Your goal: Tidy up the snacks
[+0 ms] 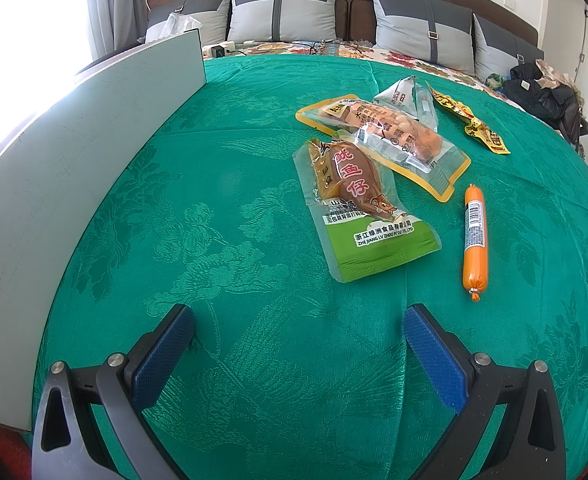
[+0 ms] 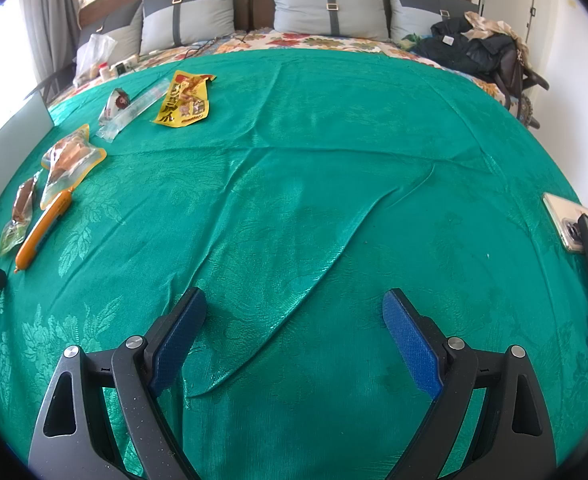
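Several snacks lie on a green cloth (image 1: 234, 208). In the left wrist view: a green squid packet (image 1: 358, 204) nearest, a yellow-edged clear packet (image 1: 390, 136) behind it, an orange sausage stick (image 1: 475, 240) to the right, a silver pouch (image 1: 404, 96) and a yellow packet (image 1: 468, 120) farther back. My left gripper (image 1: 298, 320) is open just short of the squid packet, holding nothing. In the right wrist view my right gripper (image 2: 294, 308) is open over bare, creased cloth (image 2: 334, 160); the sausage stick (image 2: 44, 226), squid packet (image 2: 18, 216) and yellow packet (image 2: 184, 100) lie far left.
A white box wall (image 1: 78, 184) stands along the left edge. Two phones (image 2: 574, 232) lie at the cloth's right edge. Grey pillows (image 2: 330, 8) and a headboard are at the back, dark clothes (image 2: 470, 52) on a chair back right, a plastic bag (image 2: 94, 52) back left.
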